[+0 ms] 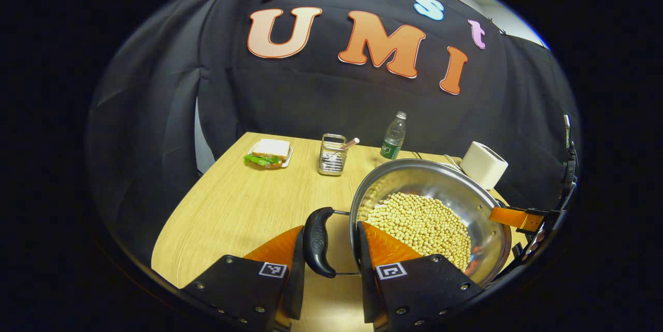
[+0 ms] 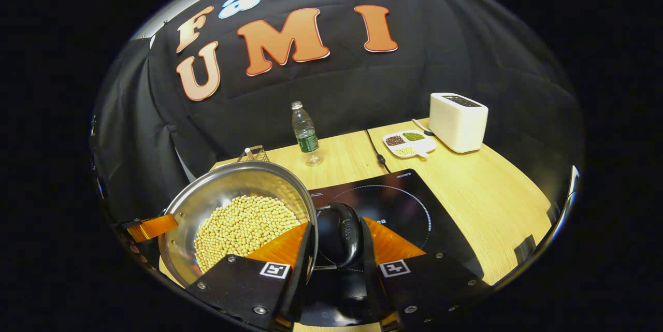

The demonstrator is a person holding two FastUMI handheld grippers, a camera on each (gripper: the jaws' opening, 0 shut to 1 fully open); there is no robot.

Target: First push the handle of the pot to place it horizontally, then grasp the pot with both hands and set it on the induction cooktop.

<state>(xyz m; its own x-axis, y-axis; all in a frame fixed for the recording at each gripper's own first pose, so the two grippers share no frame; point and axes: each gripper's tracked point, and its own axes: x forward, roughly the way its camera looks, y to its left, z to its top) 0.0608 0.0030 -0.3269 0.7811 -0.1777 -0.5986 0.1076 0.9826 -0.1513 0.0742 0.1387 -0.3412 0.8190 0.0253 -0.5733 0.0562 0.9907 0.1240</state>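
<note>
Left gripper (image 1: 331, 249) closes its two fingers around the black side handle (image 1: 318, 241) of a stainless-steel pot (image 1: 466, 195), while the right gripper (image 2: 336, 246) clamps the matching handle (image 2: 342, 241) on the opposite side; both handles lie flat, level with the rim. In the left gripper view the right gripper's finger (image 1: 510, 216) shows across the pot at the far rim.

The pot (image 2: 217, 187), about half filled with pale soybeans (image 2: 243, 228), appears to be lifted in the air, tilted in both views, with the induction cooktop (image 2: 399, 202) just beside and below it on the right gripper's side. Whether its base touches anything cannot be told.

Judging by the load, the pot should handle as heavy and rigid, with a polished, slippery wall. The loose beans will slide if it tips. The two handles are the sensible hold, kept level.

Beyond it on the wooden table (image 2: 481, 192) stand a water bottle (image 2: 305, 132), a white toaster (image 2: 458, 120), a sectioned dish of grains (image 2: 409, 144), a wire utensil holder (image 1: 332, 155) and a sandwich on a plate (image 1: 269, 153).
</note>
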